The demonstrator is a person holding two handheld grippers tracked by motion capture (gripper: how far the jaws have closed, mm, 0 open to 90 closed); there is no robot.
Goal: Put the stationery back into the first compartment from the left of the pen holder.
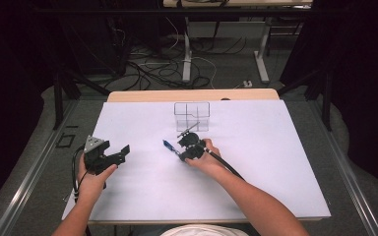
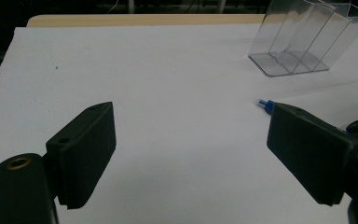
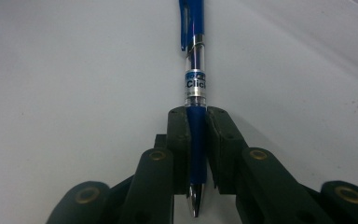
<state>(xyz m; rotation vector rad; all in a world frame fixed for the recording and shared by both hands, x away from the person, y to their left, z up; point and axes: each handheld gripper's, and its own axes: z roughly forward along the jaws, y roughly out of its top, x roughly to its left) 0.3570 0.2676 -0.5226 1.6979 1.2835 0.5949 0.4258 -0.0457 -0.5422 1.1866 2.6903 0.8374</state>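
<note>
A blue click pen [image 3: 195, 88] with a clear barrel lies between the jaws of my right gripper [image 3: 196, 122], which is shut on its blue grip; its silver tip points back toward the camera. From above, the right gripper [image 1: 183, 148] sits near the table's middle, the pen's blue end [image 1: 168, 144] sticking out to its left. A clear plastic organizer [image 1: 192, 116] with upright dividers stands just behind it. My left gripper [image 1: 119, 154] rests at the left of the white table, jaws wide apart and empty. In the left gripper view [image 2: 191, 149] the pen's blue end [image 2: 265, 105] peeks past the right jaw.
The white sheet [image 1: 256, 162] covers the table, with a wooden edge [image 1: 192, 95] at the back. The organizer [image 2: 307, 39] stands at the upper right of the left gripper view. Cables and table legs lie on the floor beyond.
</note>
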